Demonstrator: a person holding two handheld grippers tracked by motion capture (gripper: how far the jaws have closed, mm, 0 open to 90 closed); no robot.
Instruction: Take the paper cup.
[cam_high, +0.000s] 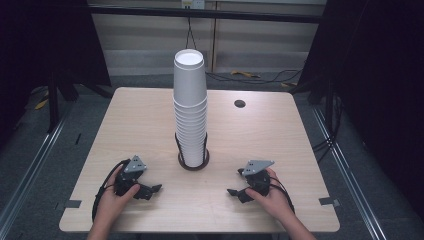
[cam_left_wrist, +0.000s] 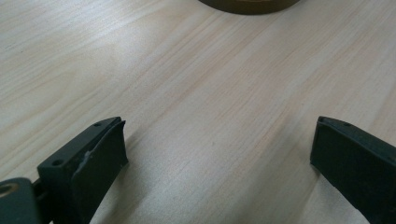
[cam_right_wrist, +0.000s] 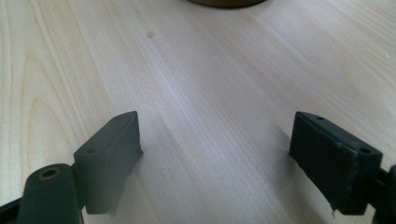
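A tall stack of white paper cups (cam_high: 190, 107) stands in a dark round holder (cam_high: 193, 159) at the middle of the worktop (cam_high: 125, 130), a little nearer the front edge than the back, with the topmost cup sitting proud of the rest and mouth up; both grippers rest low on the bare wood near the front edge, the left gripper (cam_high: 149, 190) toward the front-left corner and the right gripper (cam_high: 237, 192) toward the front-right corner, each apart from the stack and pointing inward toward it; in the left gripper view the jaws stand spread wide with nothing but wood grain between them and the holder's rim (cam_left_wrist: 250, 5) at the top edge, and the right gripper view shows the same, jaws apart and empty, the holder's rim (cam_right_wrist: 226, 2) just ahead. The step in hand looks to be the first reach for a cup, so it would go best to lift one gripper clear of the table and come at the top cup from the side, closing gently on its wall just under the rim so the paper does not crush; the other gripper would do well to steady the lower cups or the holder, since nested cups tend to cling and the tall stack could tip; draw the cup straight up, not at a slant.
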